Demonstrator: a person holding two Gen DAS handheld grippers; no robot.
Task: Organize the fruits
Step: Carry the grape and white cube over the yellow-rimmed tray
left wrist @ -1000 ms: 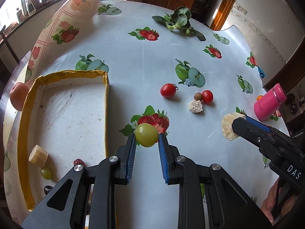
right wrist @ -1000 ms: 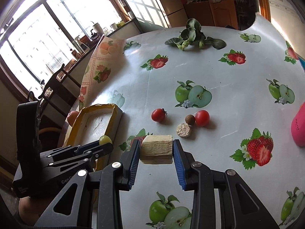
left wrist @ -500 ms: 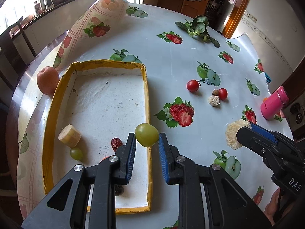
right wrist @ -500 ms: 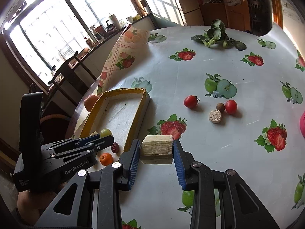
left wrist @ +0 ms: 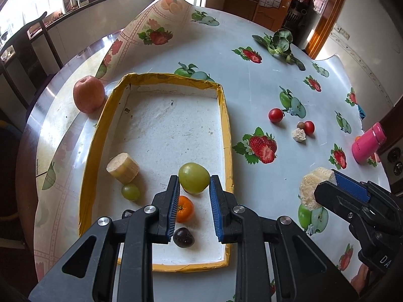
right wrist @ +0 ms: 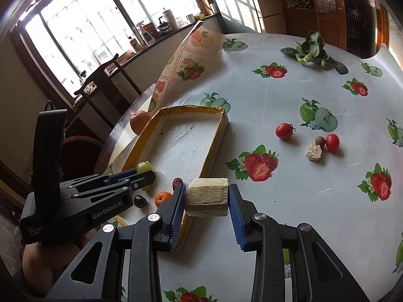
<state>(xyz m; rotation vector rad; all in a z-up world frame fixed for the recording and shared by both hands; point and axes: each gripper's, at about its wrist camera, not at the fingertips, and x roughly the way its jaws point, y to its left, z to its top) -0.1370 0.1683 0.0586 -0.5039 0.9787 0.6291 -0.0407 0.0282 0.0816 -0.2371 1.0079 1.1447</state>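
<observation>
Green and firm between the pads, the grape (left wrist: 194,181) sits clenched in your left gripper (left wrist: 194,192) above the near end of the yellow-rimmed tray (left wrist: 228,136). Lower it onto bare floor clear of the small orange (left wrist: 185,209) before you let go. Your right gripper (right wrist: 207,198) grasps the pale cut chunk (right wrist: 207,196) over the tray's wall; bring it further inside first.

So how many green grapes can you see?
2: one held in the left gripper as grape over the tray, one grape lying in the tray beside the banana chunk. Others may be hidden.
</observation>
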